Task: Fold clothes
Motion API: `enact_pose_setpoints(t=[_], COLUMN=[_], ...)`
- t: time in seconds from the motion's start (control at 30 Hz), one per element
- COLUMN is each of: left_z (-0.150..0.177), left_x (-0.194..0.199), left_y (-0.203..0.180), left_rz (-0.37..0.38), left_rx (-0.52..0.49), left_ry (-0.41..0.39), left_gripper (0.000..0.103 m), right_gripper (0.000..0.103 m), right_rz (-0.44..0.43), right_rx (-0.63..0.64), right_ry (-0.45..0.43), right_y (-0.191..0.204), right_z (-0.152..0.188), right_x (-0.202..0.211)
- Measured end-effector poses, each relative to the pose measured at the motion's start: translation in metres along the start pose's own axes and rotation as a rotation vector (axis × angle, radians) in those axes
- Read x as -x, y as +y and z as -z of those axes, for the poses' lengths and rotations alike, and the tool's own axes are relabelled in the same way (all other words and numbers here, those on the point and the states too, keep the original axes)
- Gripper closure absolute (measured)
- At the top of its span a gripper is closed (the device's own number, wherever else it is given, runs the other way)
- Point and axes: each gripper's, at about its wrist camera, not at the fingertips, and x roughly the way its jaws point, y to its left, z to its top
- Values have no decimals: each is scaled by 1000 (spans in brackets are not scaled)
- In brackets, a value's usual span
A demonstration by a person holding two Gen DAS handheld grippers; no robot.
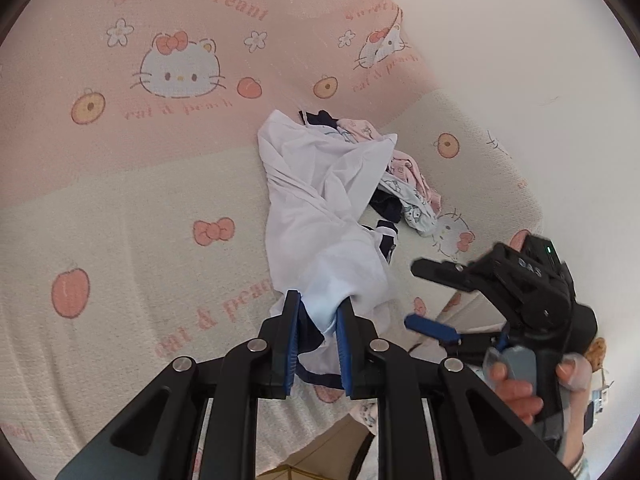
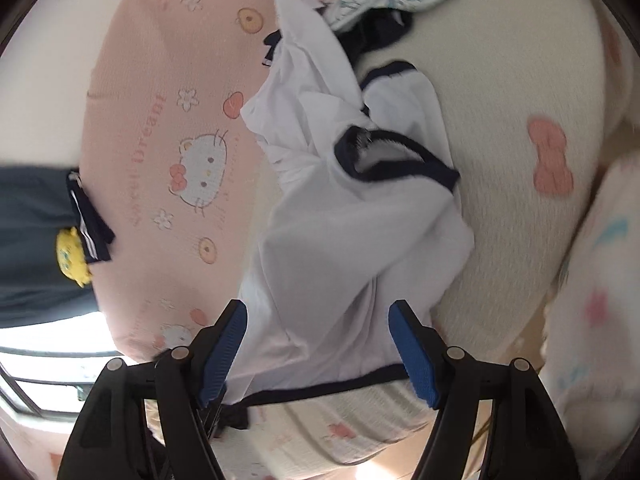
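A white garment with navy trim [image 1: 320, 216] lies crumpled in a long strip on the bed. My left gripper [image 1: 318, 320] is shut on its near navy-edged hem, the cloth bunched between the blue pads. My right gripper [image 1: 420, 296] is seen from the side at the right, held by a hand, its jaws wide apart. In the right wrist view the white garment [image 2: 344, 216] spreads ahead with its navy neckline showing, and the right gripper [image 2: 318, 312] stands open over the hem, the pads not pressing on the cloth.
A pink and cream cat-print blanket [image 1: 140, 208] covers the bed. A heap of small pink, pale-printed and navy clothes [image 1: 404, 184] lies beyond the white garment. A dark garment with white stripes [image 2: 90, 224] and a yellow soft toy [image 2: 72, 256] sit at the bed's left side.
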Motion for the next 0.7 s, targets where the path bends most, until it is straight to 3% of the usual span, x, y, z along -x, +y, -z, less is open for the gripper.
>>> enact_pose_setpoints(t=[0.47, 0.7], left_z=[6, 9], left_x=[18, 13], left_y=[-8, 3], left_rz=[-68, -50], left_rx=[-59, -28], left_ry=[-48, -18], left_gripper=[89, 89], right_gripper=[30, 30], right_rz=[-251, -271], right_rx=[-252, -370], right_ry=[43, 17], right_y=[-22, -41], right_z=[43, 50], right_x=[-36, -57])
